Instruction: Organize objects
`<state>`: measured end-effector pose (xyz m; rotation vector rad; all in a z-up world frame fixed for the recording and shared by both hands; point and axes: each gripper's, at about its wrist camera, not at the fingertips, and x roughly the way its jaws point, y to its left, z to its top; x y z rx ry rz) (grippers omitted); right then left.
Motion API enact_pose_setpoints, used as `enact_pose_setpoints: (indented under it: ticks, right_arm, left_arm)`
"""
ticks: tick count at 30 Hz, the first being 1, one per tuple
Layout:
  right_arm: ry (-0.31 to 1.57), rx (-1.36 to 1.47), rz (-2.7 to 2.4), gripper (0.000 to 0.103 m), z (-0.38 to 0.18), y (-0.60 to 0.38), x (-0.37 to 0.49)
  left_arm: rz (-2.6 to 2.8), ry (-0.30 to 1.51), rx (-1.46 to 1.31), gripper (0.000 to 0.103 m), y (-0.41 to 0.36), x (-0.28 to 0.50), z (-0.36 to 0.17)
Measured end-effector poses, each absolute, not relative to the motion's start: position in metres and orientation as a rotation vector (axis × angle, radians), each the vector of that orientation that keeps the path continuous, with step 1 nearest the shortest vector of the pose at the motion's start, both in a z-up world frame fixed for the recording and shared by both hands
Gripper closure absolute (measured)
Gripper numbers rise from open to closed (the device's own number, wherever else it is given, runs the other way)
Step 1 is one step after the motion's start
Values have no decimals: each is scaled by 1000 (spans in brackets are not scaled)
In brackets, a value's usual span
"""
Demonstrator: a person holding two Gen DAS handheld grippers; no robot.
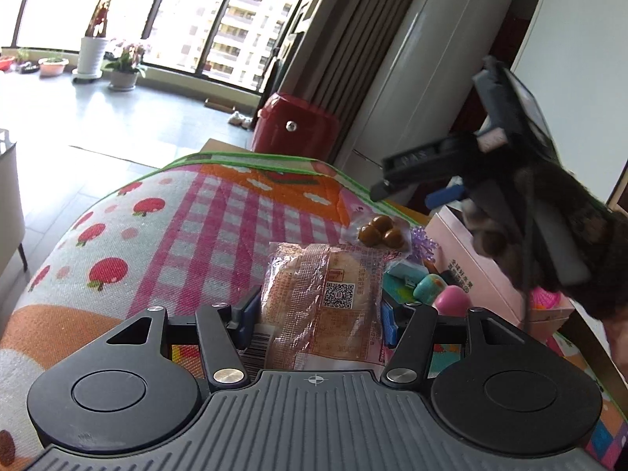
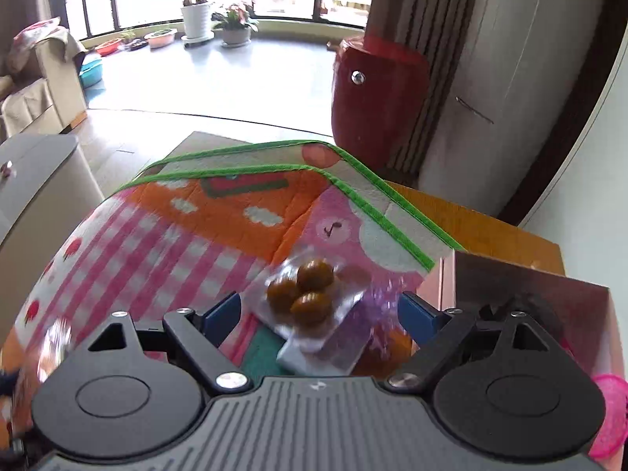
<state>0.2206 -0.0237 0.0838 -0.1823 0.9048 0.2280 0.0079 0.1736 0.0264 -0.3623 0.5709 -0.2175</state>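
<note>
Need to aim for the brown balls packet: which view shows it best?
Right wrist view: the brown balls packet lies large, just ahead of the open right tongs, slightly blurred. Left wrist view shows it small, beyond the wrapped bread.

A patterned mat (image 1: 165,235) bears a packet of brown balls (image 1: 380,233) and small toys (image 1: 428,288).

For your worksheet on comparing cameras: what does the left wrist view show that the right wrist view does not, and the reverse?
Only the left wrist view: the left gripper shut on a wrapped pastry packet, the pink ball, and the right gripper seen from outside. Only the right wrist view: the right gripper with open jaws, and a beige sofa. Both: the packet of brown balls, the patterned cloth, the red bin.
</note>
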Motion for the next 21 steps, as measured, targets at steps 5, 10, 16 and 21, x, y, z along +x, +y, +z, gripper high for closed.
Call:
enact_pose_setpoints:
  ticks: [5,10,16,21]
  right_arm:
    - [1007,-229,173,69,52,-12,285]
    - [1111,-248,271,80,41,-20,259]
    - [1175,-273,445,81,43,-38,165]
    - [1105,-321,509,60,54,-57,89]
  left_arm:
    - [-251,570,-377,41,176,3,24]
    - [-258,555,-419,41,184,3,24]
    - [-265,567,-438,41,175,12,21]
    - [-296,603,-416,41,157,11,19]
